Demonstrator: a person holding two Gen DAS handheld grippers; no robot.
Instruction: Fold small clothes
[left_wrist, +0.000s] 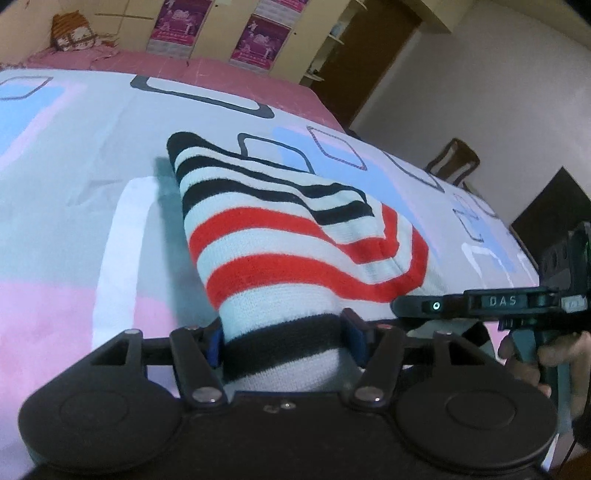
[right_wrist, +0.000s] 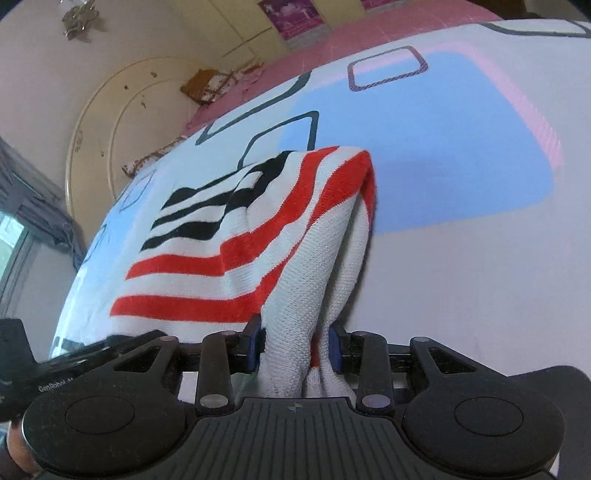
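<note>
**Mia:** What was closest to the cameras?

**Ben:** The two grippers. The left gripper had its blue pads squeezed on the black band at the near end of the striped sweater. The right gripper was pinched on a bunched white and red bit of the same sweater.

**Mia:** So both were holding on?

**Ben:** Yes, both were clamped on cloth. Neither one was open.

**Mia:** And the sweater?

**Ben:** Its near part was lifted up by the grippers. The far part drooped down onto the bedspread, out in the middle, away from the bed's edges. From the left side you could see the right gripper just beside it, at the right of the picture.

**Mia:** How should the fold go?

**Ben:** I think both ends had to move at the same speed and height, so the stripes stayed lined up. Pull a little so the cloth is flat, but not so hard it slips from the pads. Then lay the held end over the far end and only let go when it rests.

**Mia:** What was farther back?

**Ben:** A pink sheet past the bedspread, then cupboards with purple posters.
</note>
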